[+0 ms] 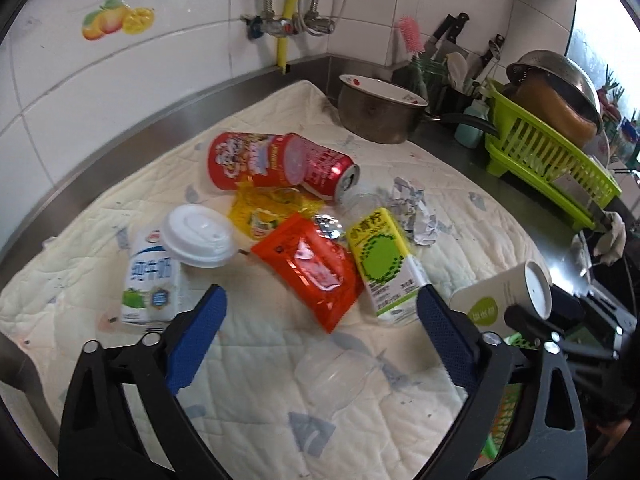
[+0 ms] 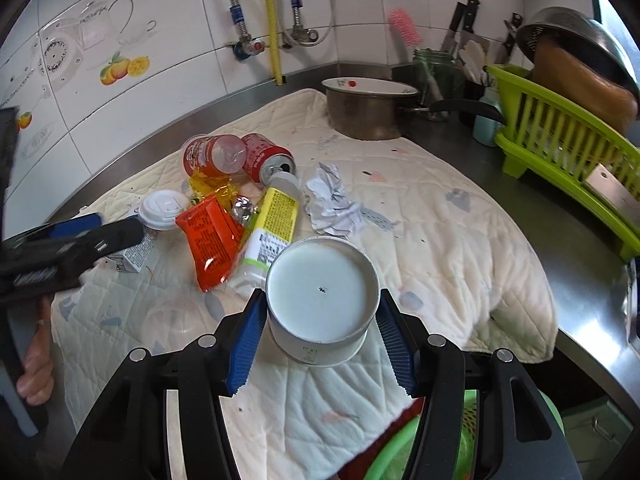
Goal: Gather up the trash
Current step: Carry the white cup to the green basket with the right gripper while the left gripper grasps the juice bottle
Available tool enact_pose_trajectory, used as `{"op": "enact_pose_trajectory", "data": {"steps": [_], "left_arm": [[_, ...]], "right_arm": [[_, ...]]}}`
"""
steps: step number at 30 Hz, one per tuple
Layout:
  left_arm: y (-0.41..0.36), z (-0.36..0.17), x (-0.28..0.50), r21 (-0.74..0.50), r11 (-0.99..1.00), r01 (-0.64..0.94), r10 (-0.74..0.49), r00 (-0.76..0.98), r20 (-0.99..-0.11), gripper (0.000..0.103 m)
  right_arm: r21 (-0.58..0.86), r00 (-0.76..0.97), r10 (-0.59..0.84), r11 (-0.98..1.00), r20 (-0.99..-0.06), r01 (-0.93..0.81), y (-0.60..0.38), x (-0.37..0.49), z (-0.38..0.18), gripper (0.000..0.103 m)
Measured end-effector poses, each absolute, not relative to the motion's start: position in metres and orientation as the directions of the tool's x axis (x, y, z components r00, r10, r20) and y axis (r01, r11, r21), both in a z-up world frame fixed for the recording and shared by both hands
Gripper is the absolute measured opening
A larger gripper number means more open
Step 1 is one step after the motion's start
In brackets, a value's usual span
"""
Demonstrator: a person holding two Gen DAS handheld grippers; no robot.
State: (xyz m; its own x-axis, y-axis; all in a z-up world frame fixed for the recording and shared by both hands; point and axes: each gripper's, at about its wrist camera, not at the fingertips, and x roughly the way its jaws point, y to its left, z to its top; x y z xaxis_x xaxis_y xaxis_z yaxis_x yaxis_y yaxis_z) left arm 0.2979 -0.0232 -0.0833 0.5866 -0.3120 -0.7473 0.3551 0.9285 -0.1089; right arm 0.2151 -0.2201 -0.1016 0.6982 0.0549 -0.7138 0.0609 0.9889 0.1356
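Note:
Trash lies on a quilted cream mat point(image 1: 280, 360): an orange snack packet point(image 1: 316, 268), a yellow-green juice carton point(image 1: 384, 260), a milk carton point(image 1: 150, 280), a white cup lid point(image 1: 198, 236), two red cans point(image 1: 256, 160), a yellow wrapper point(image 1: 268, 208), crumpled paper point(image 1: 416, 208) and a clear plastic cup point(image 1: 336, 372). My left gripper point(image 1: 320, 320) is open and empty, just in front of the orange packet. My right gripper point(image 2: 320, 320) is shut on a white paper cup point(image 2: 322, 292), held bottom-first above the mat; the cup also shows in the left wrist view point(image 1: 504, 300).
A metal pot point(image 1: 380, 108) stands at the mat's far corner. A green dish rack point(image 1: 548, 160) with a colander and a utensil holder with knives point(image 1: 452, 52) line the right. A green basket point(image 2: 400, 456) sits below the counter's front edge.

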Motion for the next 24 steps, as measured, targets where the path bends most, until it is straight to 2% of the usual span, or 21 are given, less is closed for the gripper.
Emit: {"op": "enact_pose_trajectory", "data": {"steps": [10, 13, 18, 24], "left_arm": [[-0.061, -0.112, 0.332, -0.301, 0.872, 0.386, -0.461, 0.442, -0.770, 0.078], [-0.065, -0.126, 0.345, -0.327, 0.885, 0.330, -0.446, 0.406, -0.798, 0.077], [-0.064, -0.143, 0.365, -0.436, 0.868, 0.237, -0.494, 0.326, -0.806, 0.077], [-0.069, -0.154, 0.379, -0.472, 0.866, 0.162, -0.499, 0.295, -0.815, 0.077]], "right_arm": [[0.122, 0.709, 0.009, 0.987, -0.705, 0.109, -0.229, 0.188, -0.095, 0.054], [0.125, 0.714, -0.005, 0.984, -0.700, 0.129, -0.235, 0.178, -0.092, 0.054], [0.129, 0.717, -0.027, 0.978, -0.696, 0.162, -0.245, 0.164, -0.091, 0.054], [0.132, 0.714, -0.053, 0.970, -0.698, 0.202, -0.256, 0.147, -0.092, 0.054]]}}
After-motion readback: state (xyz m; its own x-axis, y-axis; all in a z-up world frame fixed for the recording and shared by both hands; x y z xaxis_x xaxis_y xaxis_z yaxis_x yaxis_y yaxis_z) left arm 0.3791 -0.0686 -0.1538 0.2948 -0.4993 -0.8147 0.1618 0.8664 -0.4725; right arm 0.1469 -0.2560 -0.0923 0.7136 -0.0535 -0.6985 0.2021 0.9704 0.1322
